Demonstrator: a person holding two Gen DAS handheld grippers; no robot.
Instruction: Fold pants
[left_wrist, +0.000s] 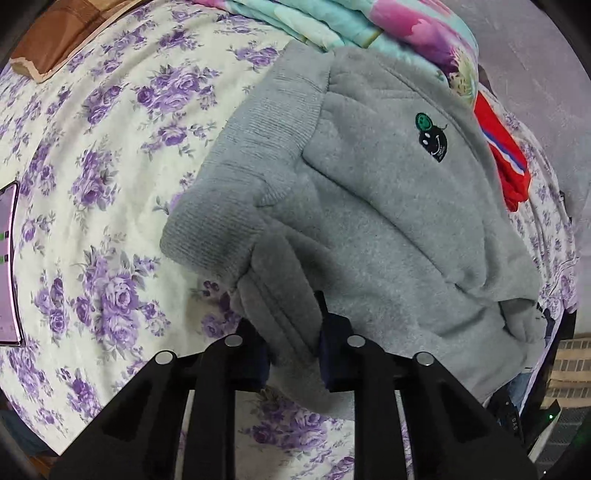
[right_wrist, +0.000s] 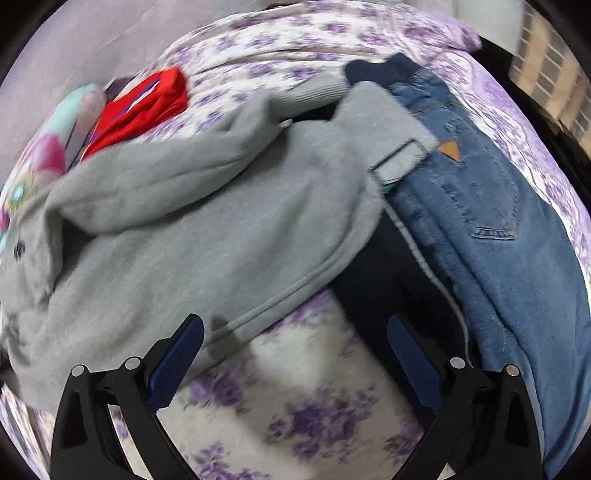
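One pair of grey fleece pants (left_wrist: 388, 206) lies bunched on the bed, ribbed waistband (left_wrist: 236, 177) turned toward the left side of the left wrist view, a small dark smiley patch (left_wrist: 433, 140) with a green dot showing on the upper layer. The cloth is doubled over in thick folds; a seam edge runs along its near border in the right wrist view (right_wrist: 207, 229).

Left gripper (left_wrist: 293, 354): jaws narrow, pinched on a fold of the grey pants at their near edge; fleece bulges out between the blue pads (left_wrist: 332, 354).

Right gripper (right_wrist: 295, 365): jaws wide, nothing between them. It hangs just above the floral sheet (right_wrist: 295, 398), with the left pad (right_wrist: 177, 362) close beside the near seam of the pants; contact cannot be told. The right wrist view is blurred.

Surroundings: blue jeans (right_wrist: 495, 221) lie just right of the grey pants, with a tan triangle label (right_wrist: 450, 150) near the waist. A dark navy garment (right_wrist: 384, 288) with a pale stripe sits between jeans and grey pants, partly under both. A red garment (left_wrist: 502, 147) lies beyond the pants, next to a teal and pink flowered quilt (left_wrist: 332, 22). A brown cardboard-like piece (left_wrist: 59, 40) rests at the far left corner of the bed. A screen edge (left_wrist: 7, 266) shows at the left margin.
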